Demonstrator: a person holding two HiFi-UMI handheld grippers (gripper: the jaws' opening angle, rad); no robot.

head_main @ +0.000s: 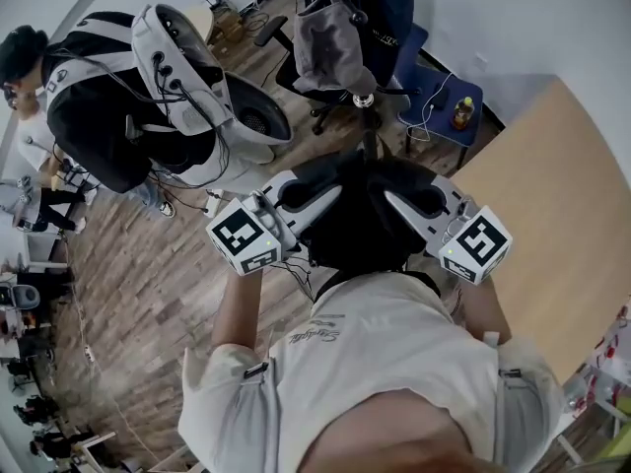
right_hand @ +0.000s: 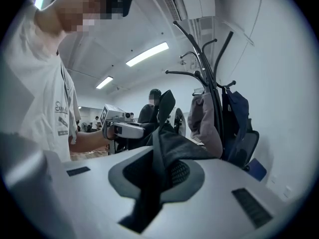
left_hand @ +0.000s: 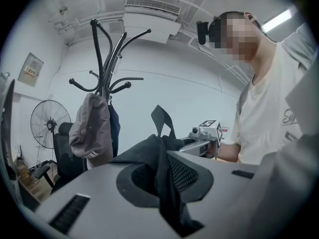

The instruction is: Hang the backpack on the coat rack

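Broadly, we stand on a wooden floor [head_main: 148, 284], with a pale wooden counter [head_main: 562, 205] off to our right and a grey wall beyond it. Straight ahead, on the far side of our hands, rises the coat rack [left_hand: 107, 59], a dark pole with curved hooks fanning out at the top. A grey garment [left_hand: 92, 128] hangs from it, and a navy one [right_hand: 237, 118] hangs behind the pole. To the far right of the rack a blue seat [head_main: 439, 97] carries a small bottle [head_main: 461, 113]. Nearer to us, the black backpack [head_main: 360, 225] is in the air in front of our chest, stretched between the two tools. It is near the rack's pole but on none of its hooks. The left tool [left_hand: 164, 178] is clamped on a fold of the backpack's black fabric, which runs down through the gap between its jaws. The right tool [right_hand: 159, 176] is closed on the fabric in the same way from the other side. The two tools face each other across the bag. Smallest, the backpack's top loop [left_hand: 162, 118] stands upright between them, free of any hook.
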